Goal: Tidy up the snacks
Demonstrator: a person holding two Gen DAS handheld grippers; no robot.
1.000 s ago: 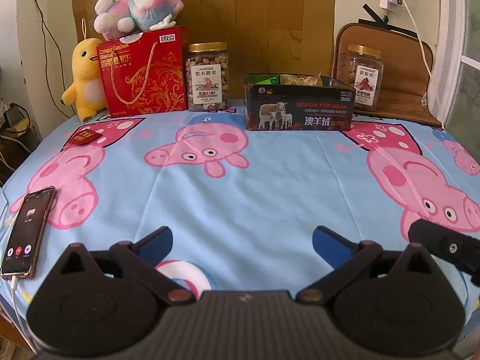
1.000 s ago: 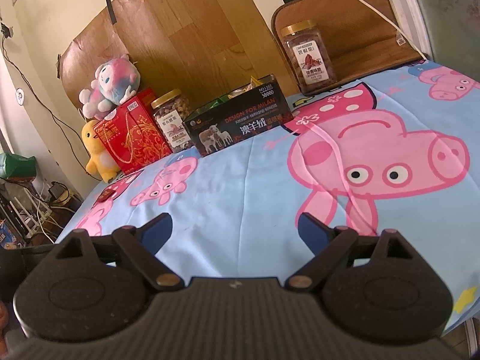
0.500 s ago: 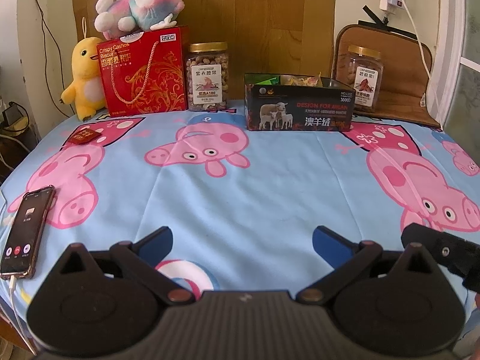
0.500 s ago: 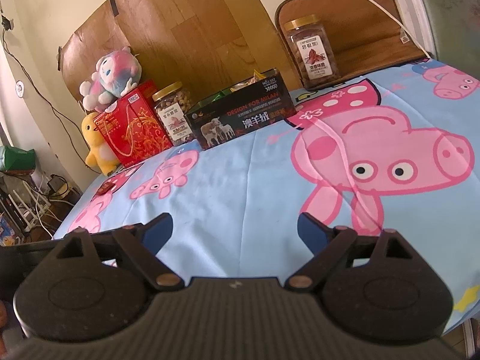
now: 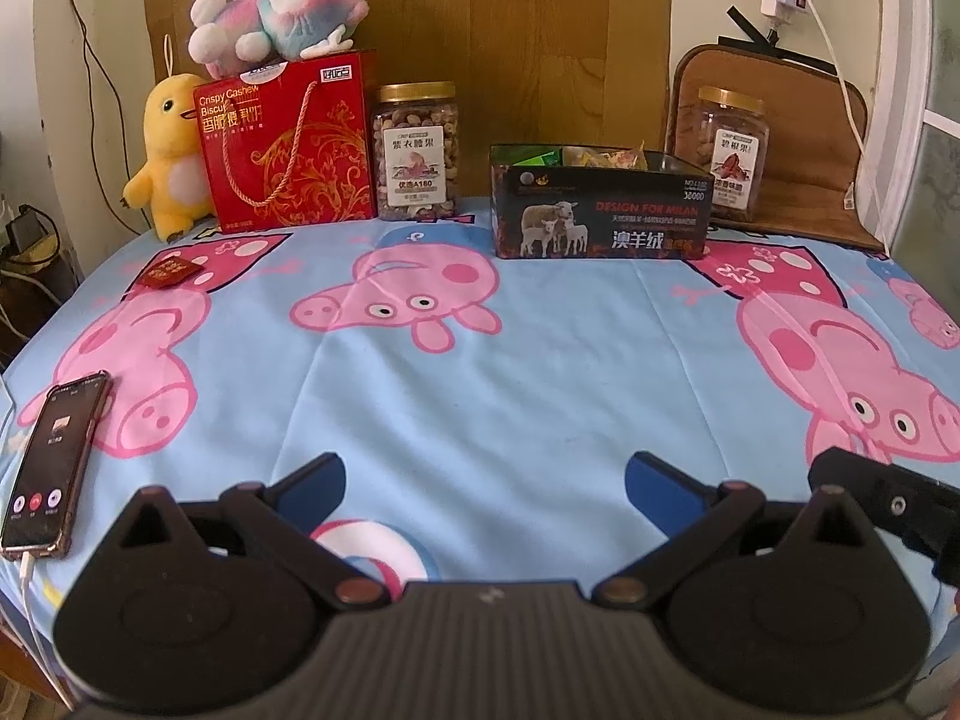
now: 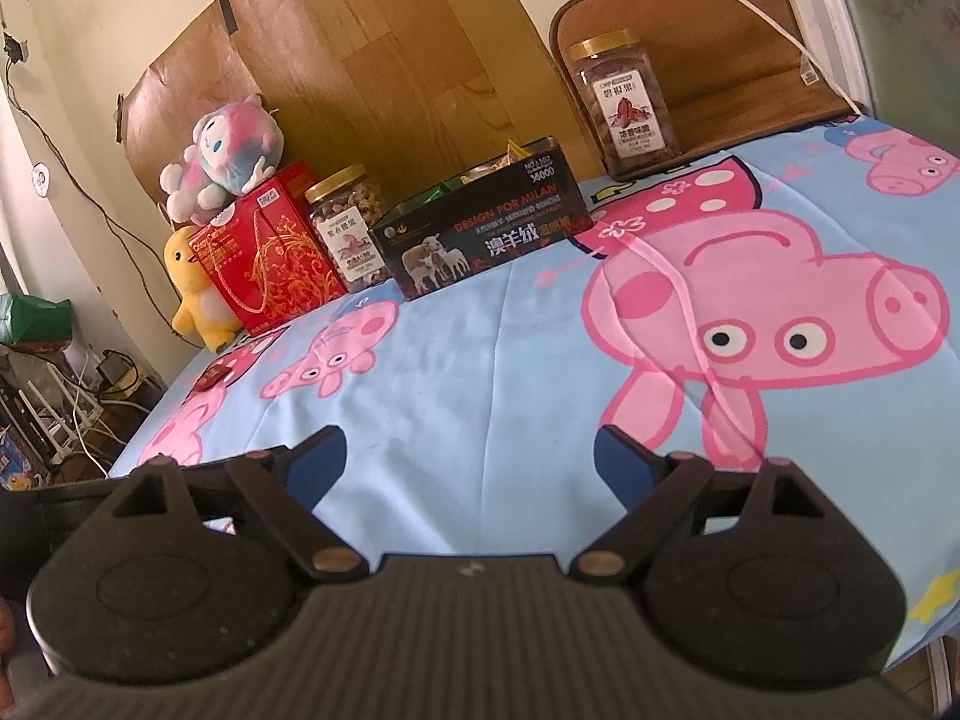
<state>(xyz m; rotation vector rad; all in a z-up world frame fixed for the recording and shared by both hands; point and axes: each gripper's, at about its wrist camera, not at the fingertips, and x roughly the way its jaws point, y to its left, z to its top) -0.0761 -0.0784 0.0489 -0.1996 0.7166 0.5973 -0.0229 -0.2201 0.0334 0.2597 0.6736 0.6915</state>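
Note:
A black open box (image 5: 600,222) with wrapped snacks inside stands at the back of the table; it also shows in the right wrist view (image 6: 486,234). A nut jar (image 5: 417,153) stands left of it beside a red biscuit gift box (image 5: 282,144). A second jar (image 5: 729,153) stands at the back right (image 6: 627,99). A small red packet (image 5: 170,272) lies at the left. My left gripper (image 5: 483,480) is open and empty over the near table edge. My right gripper (image 6: 468,459) is open and empty; part of it shows in the left wrist view (image 5: 882,504).
A phone (image 5: 51,462) on a cable lies at the near left edge. A yellow plush duck (image 5: 168,156) and a pink plush toy (image 5: 276,3) sit at the back left. A brown cushion (image 5: 798,138) leans at the back right. The Peppa Pig cloth (image 5: 540,372) covers the table.
Both grippers stay open. The left view has shifted slightly; the right gripper has tilted and drifted a little, so the box and jars sit lower in its view.

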